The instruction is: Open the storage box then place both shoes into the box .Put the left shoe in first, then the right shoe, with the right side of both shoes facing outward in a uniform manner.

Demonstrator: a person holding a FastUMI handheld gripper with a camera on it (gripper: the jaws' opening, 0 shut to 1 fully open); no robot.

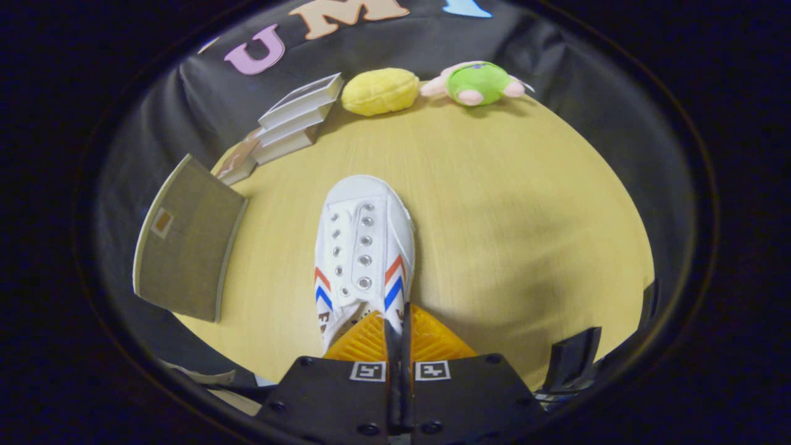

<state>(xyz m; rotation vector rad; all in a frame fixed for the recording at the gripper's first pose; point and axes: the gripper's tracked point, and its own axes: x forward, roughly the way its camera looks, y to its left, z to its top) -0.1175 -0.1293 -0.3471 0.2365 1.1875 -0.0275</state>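
Light falls evenly from above on the table (494, 204), bright enough to show its grain. A soft shadow lies right of the shoe (363, 253), and another under the green toy (479, 83) at the far edge. Fisheye bending curves the table's edges; the fingers (371, 340) look slightly blurred.

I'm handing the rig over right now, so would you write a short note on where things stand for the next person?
Gripper: fingers closed together on the heel edge of the white shoe, so it looks gripped there; how firm the hold is I can't tell.
Shoe: toe points away from the fingers, towards the yellow plush and green plush at the far side of the table. Whether it is lifted or resting is unclear.
A flat grey panel stands left of the shoe, near stacked books; it may belong to the storage box, I can't confirm.
Done: nothing visibly boxed. Left: both shoes, left shoe first.
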